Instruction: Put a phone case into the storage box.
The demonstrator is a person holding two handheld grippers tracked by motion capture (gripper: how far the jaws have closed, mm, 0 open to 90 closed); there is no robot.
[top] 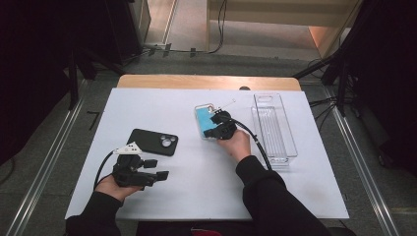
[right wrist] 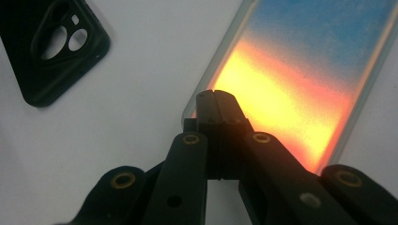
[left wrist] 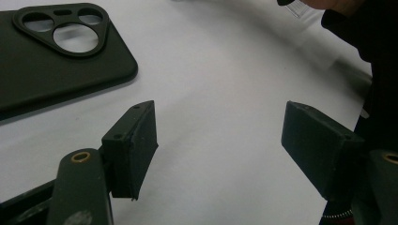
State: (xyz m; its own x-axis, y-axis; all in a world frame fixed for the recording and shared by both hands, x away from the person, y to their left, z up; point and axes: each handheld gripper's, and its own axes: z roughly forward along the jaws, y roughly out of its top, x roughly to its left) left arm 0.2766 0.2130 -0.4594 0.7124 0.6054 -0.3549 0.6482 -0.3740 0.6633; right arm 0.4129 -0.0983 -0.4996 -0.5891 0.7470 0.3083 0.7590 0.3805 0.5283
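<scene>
right gripper [right wrist: 214, 96]: jaws pressed together, tips meeting at the near corner rim of the clear phone case [right wrist: 300, 79]. whether the thin rim is actually pinched between the pads cannot be told; no gap shows in the right gripper view. the case lies flat on the white tabletop [top: 162, 105], blue and orange inside, just left of the clear plastic tray [top: 290, 147].

left gripper [left wrist: 218, 140]: jaws spread, nothing between them, bare tabletop below. the black phone case [left wrist: 42, 70] lies just beyond its left pad, camera cut-out up, not touched.

risks, as judged:
- hold, if any, is on a corner only; lifting from there could let the soft case flex, twist out or slip off the pads.
- pressed-together tips may have closed beside the rim and missed it; a pull would then come away empty or just drag the case across the tabletop.
- a sideways drag could push it against the tray.

pose: right hand [top: 238, 142] reaches forward from the lower right, forearm angled inward, gripper tipped down at the case's near end. left hand [top: 115, 187] is low near the front edge, gripper held about level, pointing right, idle.
</scene>
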